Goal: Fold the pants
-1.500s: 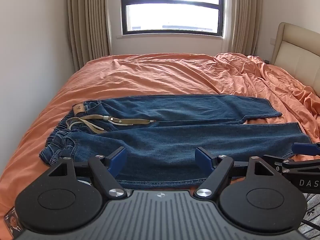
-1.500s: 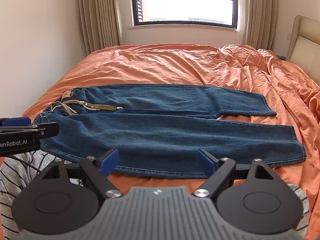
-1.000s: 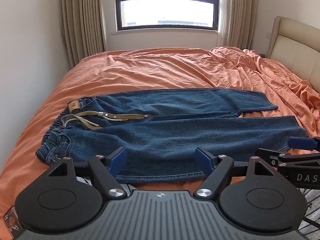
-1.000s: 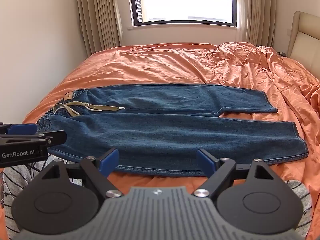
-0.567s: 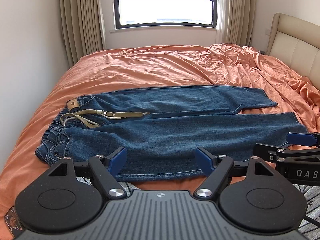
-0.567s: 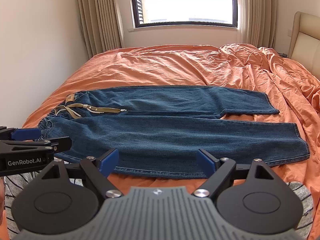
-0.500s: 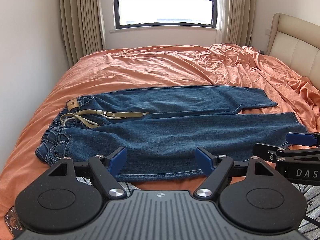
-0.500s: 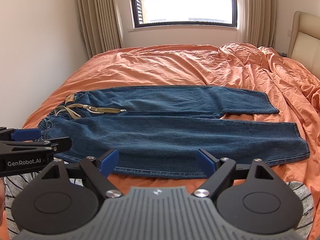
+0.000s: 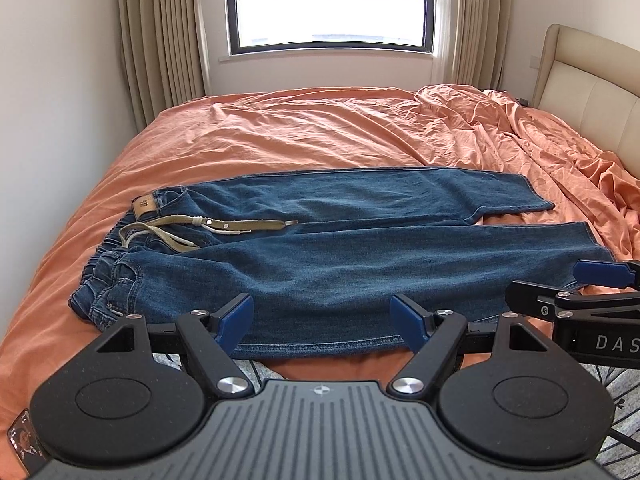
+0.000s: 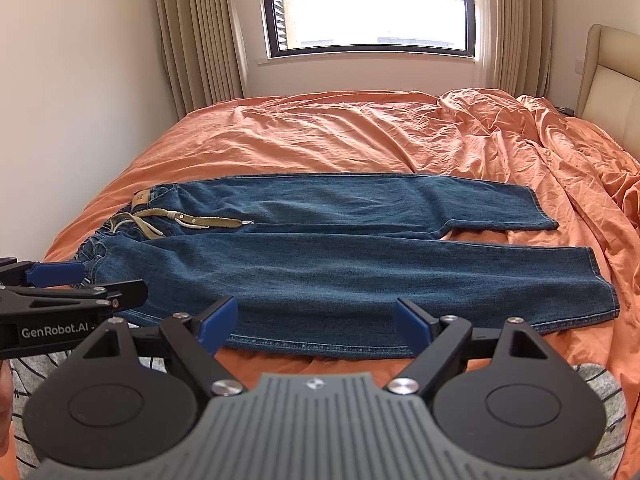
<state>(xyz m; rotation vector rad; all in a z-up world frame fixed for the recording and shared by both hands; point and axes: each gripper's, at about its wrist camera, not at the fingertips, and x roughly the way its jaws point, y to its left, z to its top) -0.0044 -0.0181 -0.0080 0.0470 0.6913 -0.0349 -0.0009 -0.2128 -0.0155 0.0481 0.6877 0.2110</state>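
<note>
Blue jeans lie flat across the orange bed, waistband to the left, both legs stretched to the right and side by side. An olive drawstring belt trails over the waist. My left gripper is open, held above the near hem edge with nothing between its fingers. Also open and empty, my right gripper hovers over the near leg's edge. Each gripper shows in the other's view, the right one at the leg cuffs, the left one near the waistband.
The orange bedsheet is rumpled toward the right, by a beige headboard. Curtains and a window stand behind the bed, a white wall on the left. Grey patterned fabric lies at the near bed edge.
Both views have drawn back and risen slightly, so the jeans sit a little farther off. The jeans have not moved and both grippers stay open.
</note>
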